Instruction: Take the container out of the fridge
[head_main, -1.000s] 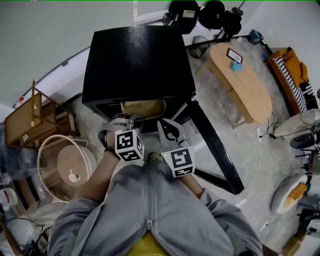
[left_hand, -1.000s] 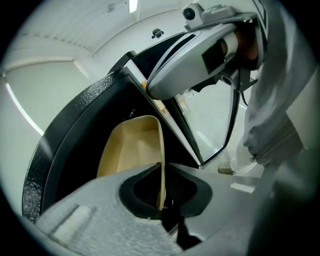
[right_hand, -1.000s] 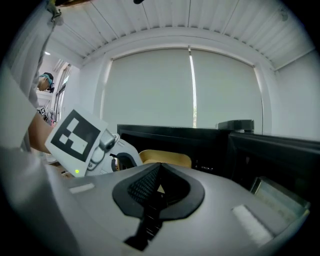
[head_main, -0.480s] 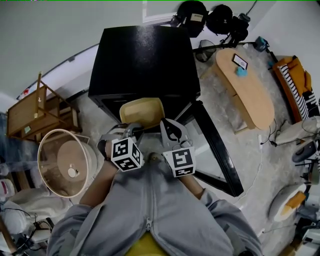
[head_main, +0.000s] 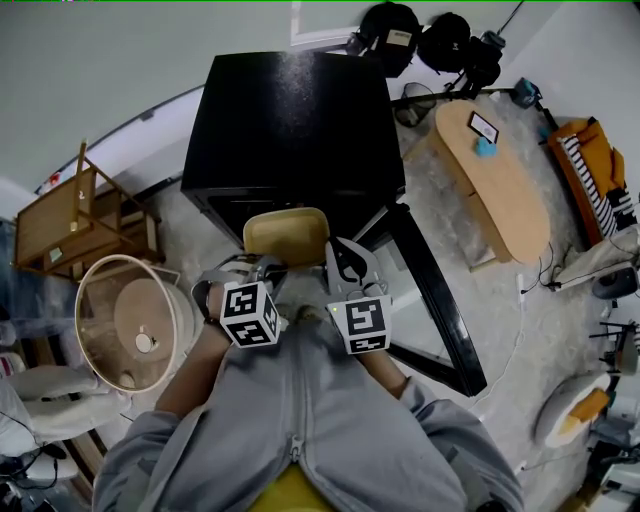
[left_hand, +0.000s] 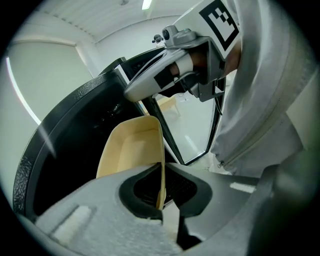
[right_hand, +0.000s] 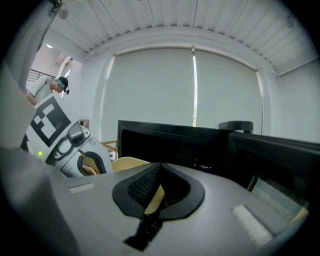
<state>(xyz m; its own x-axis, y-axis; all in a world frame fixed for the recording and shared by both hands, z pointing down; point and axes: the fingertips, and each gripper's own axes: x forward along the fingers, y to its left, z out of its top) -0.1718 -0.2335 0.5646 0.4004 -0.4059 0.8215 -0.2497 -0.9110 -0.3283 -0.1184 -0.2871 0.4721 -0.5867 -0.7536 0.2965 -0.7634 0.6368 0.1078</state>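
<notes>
**Cream tub coming clear of the black fridge**

Head view first. The container (head_main: 287, 232) sits just in front of the fridge (head_main: 290, 120) mouth, with its far end at the opening. The door (head_main: 430, 290) is swung wide to the right. The left tool (head_main: 265, 268) and the right tool (head_main: 341, 262) each have the near rim. A second ago only a strip of that tub peeked out under the fridge top. Now almost the whole outline shows, and both tools have drawn back toward the person.

Left gripper view: the tool is clenched on the thin edge of the wall, which stands on end between the pads. The tub looks empty here. I'd call it light, stiff, smooth plastic, so a narrow pinch could slip or let it twist.

Right gripper view: a sliver of the same cream rim is nipped between the pads, so this tool is clamped on it too. The dark fridge cavity lies beyond. Two holds spread along the near rim look the sound choice. They should keep the tub level, since one corner alone would probably let it swing.
</notes>
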